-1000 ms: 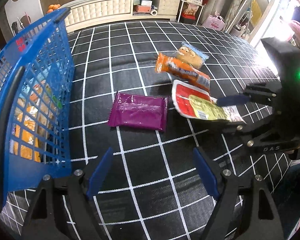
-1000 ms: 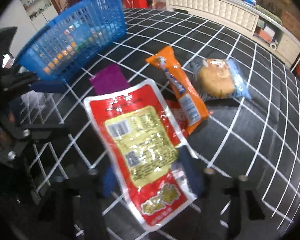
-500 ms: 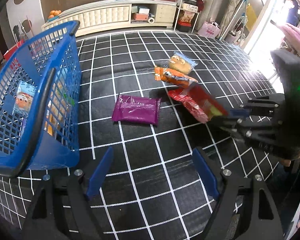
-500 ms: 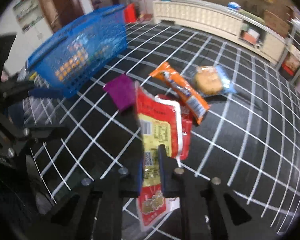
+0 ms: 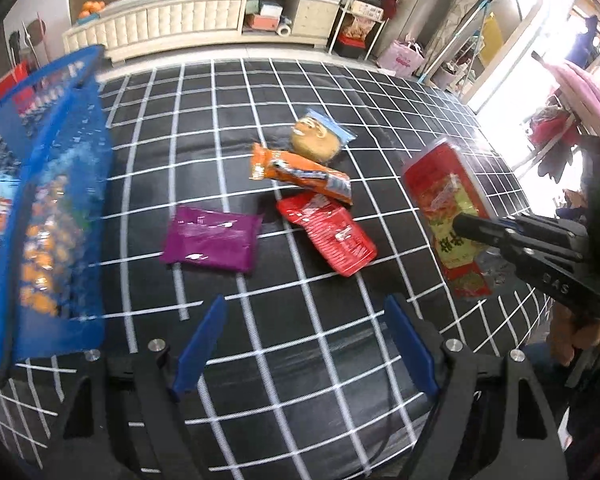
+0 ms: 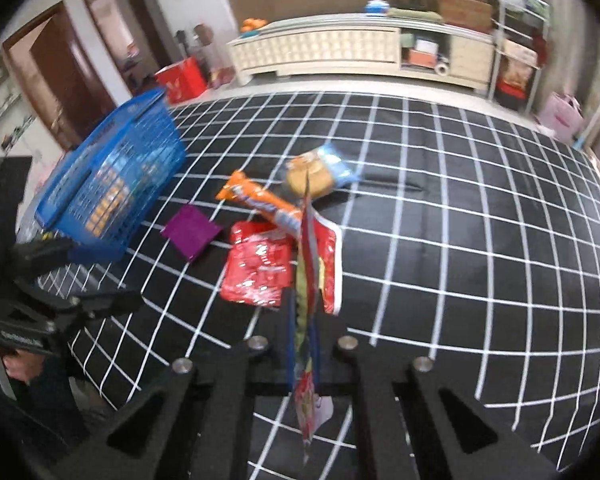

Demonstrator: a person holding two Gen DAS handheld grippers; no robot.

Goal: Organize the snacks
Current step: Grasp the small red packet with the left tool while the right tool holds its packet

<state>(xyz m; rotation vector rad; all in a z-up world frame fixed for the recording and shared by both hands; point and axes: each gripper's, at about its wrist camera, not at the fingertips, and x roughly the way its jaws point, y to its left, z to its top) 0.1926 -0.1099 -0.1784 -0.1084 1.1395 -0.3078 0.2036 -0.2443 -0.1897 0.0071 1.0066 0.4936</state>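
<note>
Blue basket (image 5: pixel 60 208) at 9 o'clock on the checked tabletop (image 5: pixel 340 92), snacks inside. Left gripper (image 5: pixel 304 344) at 6 o'clock: jaws wide, nothing between them; beyond it lie the purple packet (image 5: pixel 210 239), orange packet (image 5: pixel 300 172), bun packet (image 5: pixel 320 140) and small red packet (image 5: pixel 328 232). Right gripper (image 6: pixel 302 336), at 3 o'clock in the left view: jaws have just been closing, now clamped on the red-and-yellow pouch (image 5: pixel 448 216), lifted clear.

The black body of the right gripper (image 5: pixel 476 229) carries the letters "DAS" in pale print. The red and yellow snack packet (image 5: pixel 446 216) bears large yellow characters, too blurred to read; nothing else is legible
</note>
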